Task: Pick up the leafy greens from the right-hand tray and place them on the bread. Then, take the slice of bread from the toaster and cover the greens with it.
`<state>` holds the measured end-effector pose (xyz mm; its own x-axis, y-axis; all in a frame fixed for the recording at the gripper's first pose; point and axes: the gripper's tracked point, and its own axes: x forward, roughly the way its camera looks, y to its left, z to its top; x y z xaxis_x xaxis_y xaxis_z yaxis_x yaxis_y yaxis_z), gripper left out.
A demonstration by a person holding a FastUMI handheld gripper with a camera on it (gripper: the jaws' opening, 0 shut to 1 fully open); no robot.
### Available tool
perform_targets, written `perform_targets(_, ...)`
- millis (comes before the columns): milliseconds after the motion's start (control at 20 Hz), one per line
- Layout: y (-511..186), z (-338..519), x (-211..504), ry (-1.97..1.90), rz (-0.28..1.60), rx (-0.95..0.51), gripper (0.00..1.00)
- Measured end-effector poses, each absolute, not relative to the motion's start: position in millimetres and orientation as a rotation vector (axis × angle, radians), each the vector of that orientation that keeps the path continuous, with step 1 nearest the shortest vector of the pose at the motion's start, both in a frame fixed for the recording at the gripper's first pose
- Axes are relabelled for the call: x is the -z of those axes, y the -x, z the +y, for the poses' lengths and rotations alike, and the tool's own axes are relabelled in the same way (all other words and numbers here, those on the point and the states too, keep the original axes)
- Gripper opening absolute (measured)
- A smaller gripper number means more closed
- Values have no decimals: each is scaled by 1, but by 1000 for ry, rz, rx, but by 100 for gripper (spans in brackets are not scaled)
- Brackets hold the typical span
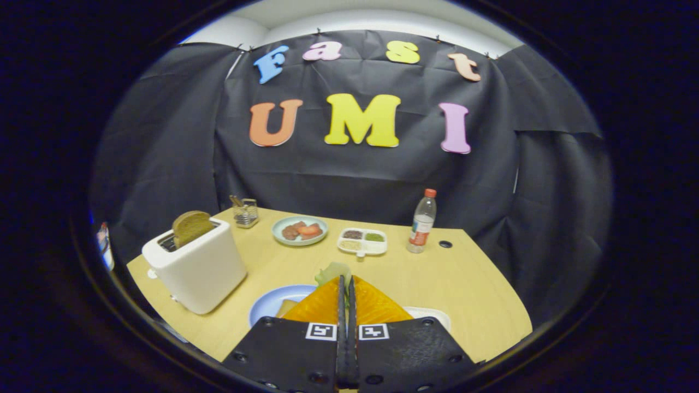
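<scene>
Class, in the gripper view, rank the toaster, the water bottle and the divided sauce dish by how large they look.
1. toaster
2. water bottle
3. divided sauce dish
The toaster sits nearer the camera, so it may look bigger than it is. The claw pinches leafy greens.

toaster (196, 267) 1 | plates (300, 230) 2 | bottle (422, 222) 1 | bread slices (191, 226) 2

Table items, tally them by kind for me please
Plates: 2, blue plate, green plate
Trays: 2, divided tray, white tray
Bottles: 1, bottle
Toasters: 1, toaster
Wire baskets: 1, basket
Total: 7
Gripper holds leafy greens.
</scene>
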<state>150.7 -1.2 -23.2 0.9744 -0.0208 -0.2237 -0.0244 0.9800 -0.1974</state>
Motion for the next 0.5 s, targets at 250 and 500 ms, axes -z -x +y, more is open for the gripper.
perform_targets(250,-154,77,63,223,290,-143,0)
perform_targets(500,-194,62,99,211,354,-85,0)
